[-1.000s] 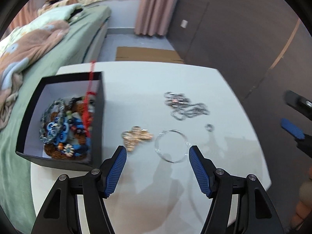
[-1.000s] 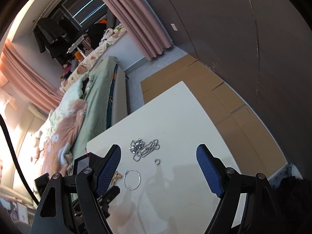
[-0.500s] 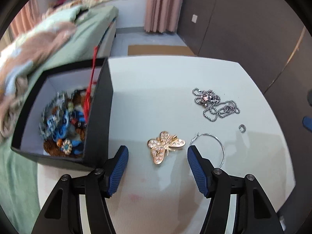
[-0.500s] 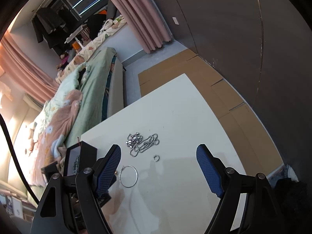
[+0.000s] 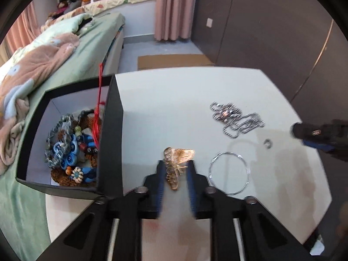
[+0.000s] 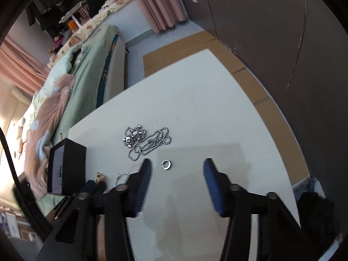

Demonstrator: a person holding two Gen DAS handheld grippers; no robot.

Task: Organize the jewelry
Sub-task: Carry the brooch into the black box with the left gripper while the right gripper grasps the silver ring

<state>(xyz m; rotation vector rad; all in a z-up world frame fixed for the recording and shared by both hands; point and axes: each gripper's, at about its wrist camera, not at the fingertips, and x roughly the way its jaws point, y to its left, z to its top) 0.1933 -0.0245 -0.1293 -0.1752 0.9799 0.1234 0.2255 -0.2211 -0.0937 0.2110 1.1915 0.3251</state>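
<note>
On the white table (image 5: 174, 108), toward its near edge, left gripper (image 5: 175, 169) is closing its jaws around the gold butterfly brooch (image 5: 177, 163). Brooch sits between the blue pads, lower wing and body in the gap, upper wings poking out past the fingertips toward the table's far edge. Pads look very near or just touching its sides; contact not certain from the left wrist view, so not counting it as gripped yet. Brooch's long axis runs roughly along the gripper's pointing line, so the jaws close across its narrow width.

Black box (image 5: 113, 134) stands at the table's left edge, just beside the left gripper, open top, already holding beaded bracelets (image 5: 69, 150) and a red tassel cord (image 5: 99, 113). Likely destination: a short carry to the left and over the near wall.

Right gripper (image 6: 177, 169) closing too, nothing pressed between its pads. Small silver ring (image 6: 167, 164) lies on the table in the gap, closer to the left-hand finger in the right wrist view and slightly ahead of the tips. Judgement: right hand is the nearer one for the ring, left for the brooch.

Ball chain necklace (image 6: 148, 140) heaped beyond the ring toward the far edge, well clear of both grippers. Thin wire hoop (image 5: 229, 173) flat on the table, just right of the left gripper, between brooch and ring.

Risk: ring off-centre, may skate away from the closing finger.
</note>
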